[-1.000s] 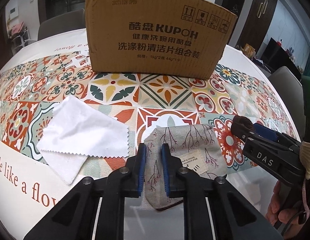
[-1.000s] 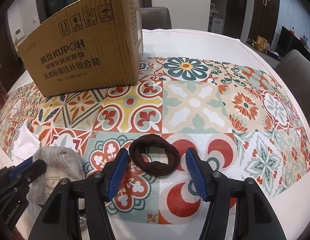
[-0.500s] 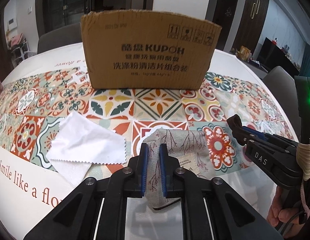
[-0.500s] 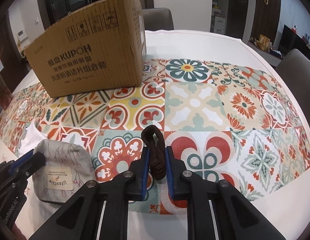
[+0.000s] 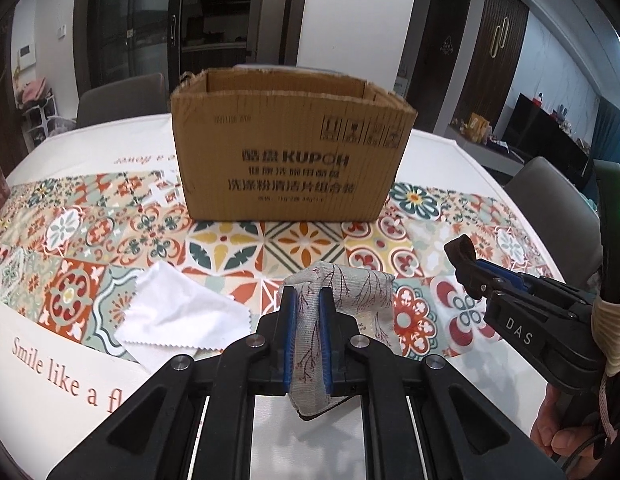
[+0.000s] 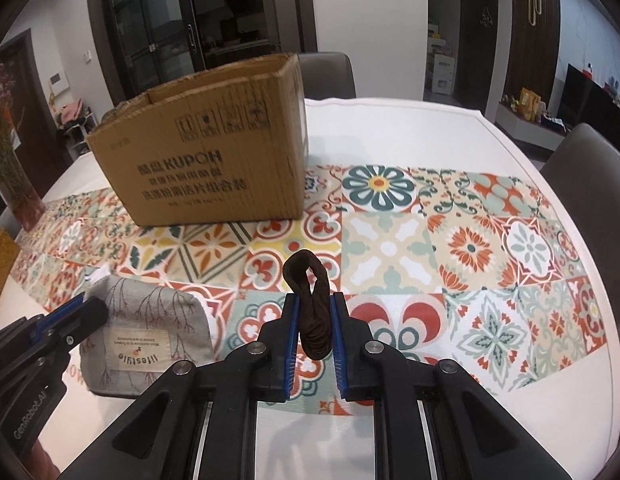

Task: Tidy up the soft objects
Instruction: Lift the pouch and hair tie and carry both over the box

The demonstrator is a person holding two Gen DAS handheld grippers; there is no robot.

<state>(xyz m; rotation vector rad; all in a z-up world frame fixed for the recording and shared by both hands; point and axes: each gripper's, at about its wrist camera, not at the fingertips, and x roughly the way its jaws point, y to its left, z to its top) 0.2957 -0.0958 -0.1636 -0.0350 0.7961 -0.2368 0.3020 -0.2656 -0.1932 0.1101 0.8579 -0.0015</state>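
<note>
One cardboard box (image 5: 288,160) is sitting open-topped at twelve o'clock, contents hidden; left gripper (image 5: 308,334) is pinching the grey pouch (image 5: 349,292), right gripper (image 6: 313,334) is clamping the brown hair tie (image 6: 310,300)

The inside of the cardboard box (image 5: 288,152) is hidden behind its front wall, and its small print is too blurred to read. The cloth pouch (image 6: 150,332) is partly covered by the left gripper (image 6: 88,308). The tablecloth slogan (image 5: 58,376) runs off behind the gripper's arm. A hand (image 5: 557,428) is cut off at the frame's edge.
</note>
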